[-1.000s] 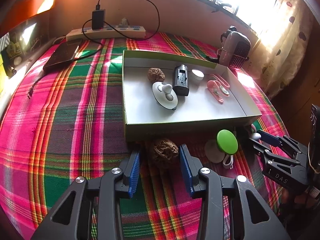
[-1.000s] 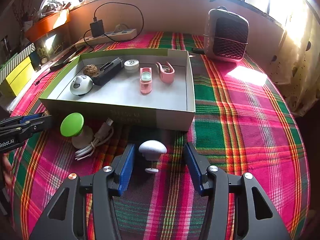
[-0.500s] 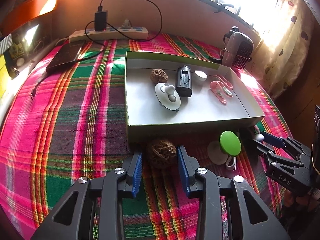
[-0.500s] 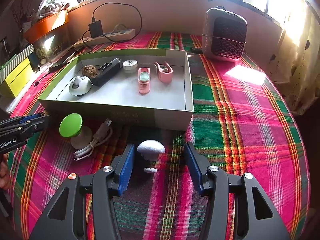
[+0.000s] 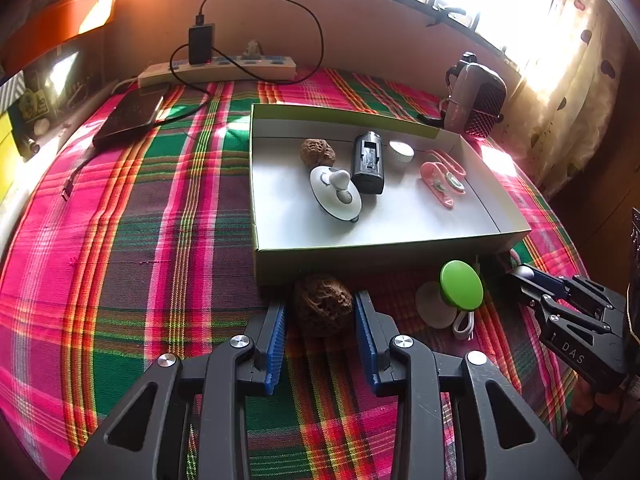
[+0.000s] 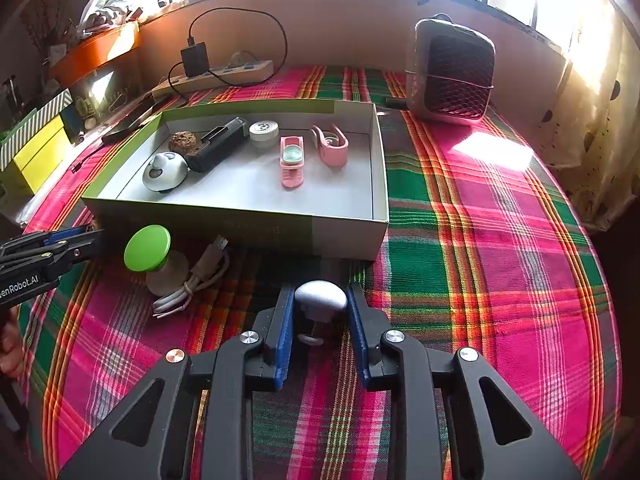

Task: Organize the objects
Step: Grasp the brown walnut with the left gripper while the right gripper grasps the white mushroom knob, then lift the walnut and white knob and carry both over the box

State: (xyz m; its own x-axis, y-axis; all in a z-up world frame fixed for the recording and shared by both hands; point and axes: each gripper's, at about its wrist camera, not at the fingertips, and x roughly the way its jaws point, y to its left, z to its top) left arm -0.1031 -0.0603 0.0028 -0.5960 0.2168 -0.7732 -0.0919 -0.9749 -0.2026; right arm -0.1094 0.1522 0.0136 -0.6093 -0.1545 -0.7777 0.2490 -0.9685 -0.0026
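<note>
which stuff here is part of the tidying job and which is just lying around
Part of the job:
- walnut between the left gripper pads
- white knob in the right gripper
- green-capped knob
- white cable
- box

Just lying about:
- power strip
- heater
- dark tablet

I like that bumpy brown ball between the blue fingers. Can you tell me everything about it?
The brown ball looks like a big wrinkled walnut: round, dark brown, covered in deep grooves, hard and woody-looking. It sits on the plaid cloth, just in front of the box. The left gripper has just been closing around it; its blue pads flank both sides.
</note>
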